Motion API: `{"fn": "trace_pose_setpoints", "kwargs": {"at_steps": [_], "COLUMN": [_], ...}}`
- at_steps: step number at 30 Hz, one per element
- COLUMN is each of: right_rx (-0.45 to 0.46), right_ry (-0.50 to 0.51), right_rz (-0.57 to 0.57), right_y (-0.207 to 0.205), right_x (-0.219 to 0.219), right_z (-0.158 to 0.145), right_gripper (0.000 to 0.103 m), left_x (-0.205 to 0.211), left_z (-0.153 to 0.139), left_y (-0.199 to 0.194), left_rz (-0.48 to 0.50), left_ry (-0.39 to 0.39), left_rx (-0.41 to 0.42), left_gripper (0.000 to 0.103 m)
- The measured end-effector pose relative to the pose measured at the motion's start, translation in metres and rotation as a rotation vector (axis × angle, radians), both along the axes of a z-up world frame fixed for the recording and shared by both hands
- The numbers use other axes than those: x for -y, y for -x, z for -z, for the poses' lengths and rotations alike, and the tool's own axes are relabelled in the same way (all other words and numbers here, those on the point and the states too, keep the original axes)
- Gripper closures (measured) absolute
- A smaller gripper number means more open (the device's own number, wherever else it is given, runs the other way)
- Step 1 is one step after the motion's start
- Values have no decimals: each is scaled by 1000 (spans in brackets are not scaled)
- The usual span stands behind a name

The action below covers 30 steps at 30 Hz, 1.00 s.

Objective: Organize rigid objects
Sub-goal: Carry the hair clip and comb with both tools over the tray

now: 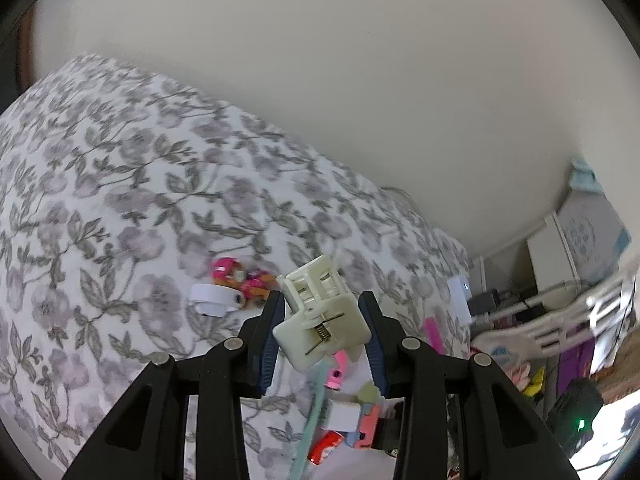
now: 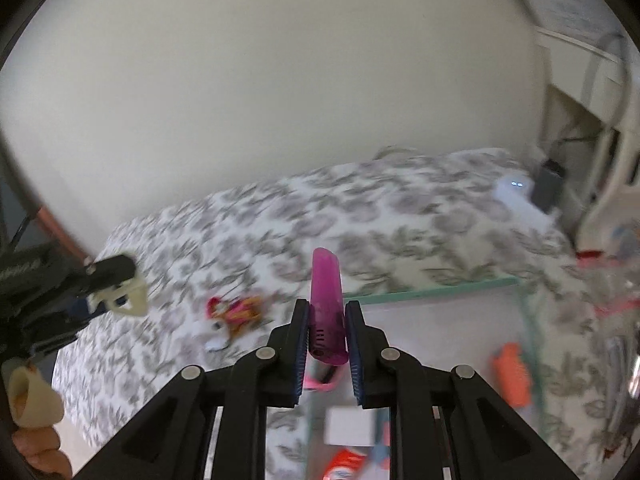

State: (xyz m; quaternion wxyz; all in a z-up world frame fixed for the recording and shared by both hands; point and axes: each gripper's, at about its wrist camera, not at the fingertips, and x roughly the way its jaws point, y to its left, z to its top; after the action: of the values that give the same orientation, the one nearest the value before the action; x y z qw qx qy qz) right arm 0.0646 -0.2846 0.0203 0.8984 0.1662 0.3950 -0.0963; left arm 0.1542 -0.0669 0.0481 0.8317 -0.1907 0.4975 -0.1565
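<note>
Cream clip [image 1: 320, 312] and magenta tube [image 2: 327, 308], each clamped and held clear above the floral bedspread [image 1: 120, 200].
Left gripper [image 1: 323, 320] pinches the clip's body; right gripper [image 2: 327, 336] is closed on the tube, probably so both go to the clear bin [image 2: 440, 292].

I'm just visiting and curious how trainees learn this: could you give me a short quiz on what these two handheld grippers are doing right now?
1. True or false: the right gripper is empty.
2. What does the left gripper hold: A) cream spring clip, B) toy car, C) orange clip?
3. What surface lies below both grippers?

Key: 1. False; it grips a pink translucent tube. 2. A. 3. A floral bedsheet.
</note>
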Motion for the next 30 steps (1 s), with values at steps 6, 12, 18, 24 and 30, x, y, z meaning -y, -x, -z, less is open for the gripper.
{"fn": "trace_pose_setpoints", "kwargs": {"at_steps": [6, 12, 18, 24, 30], "right_rx": [-70, -129, -222, -304, -313], "right_ry": [-14, 12, 19, -5, -4], "right_rz": [153, 234, 212, 194, 195], "right_y": [17, 28, 24, 22, 24], "right_x": [45, 68, 68, 67, 66], "right_z": [21, 36, 65, 94, 97], "right_gripper": [84, 84, 84, 84, 83], "left_x": [51, 104, 130, 142, 147], "left_z": [3, 31, 67, 90, 106], "left_y": [18, 35, 42, 47, 48], "left_rz": [124, 234, 290, 326, 346], "left_ry": [-52, -171, -232, -276, -276], "left_rx": [4, -29, -101, -140, -192], "left_gripper": [63, 63, 63, 63, 63]}}
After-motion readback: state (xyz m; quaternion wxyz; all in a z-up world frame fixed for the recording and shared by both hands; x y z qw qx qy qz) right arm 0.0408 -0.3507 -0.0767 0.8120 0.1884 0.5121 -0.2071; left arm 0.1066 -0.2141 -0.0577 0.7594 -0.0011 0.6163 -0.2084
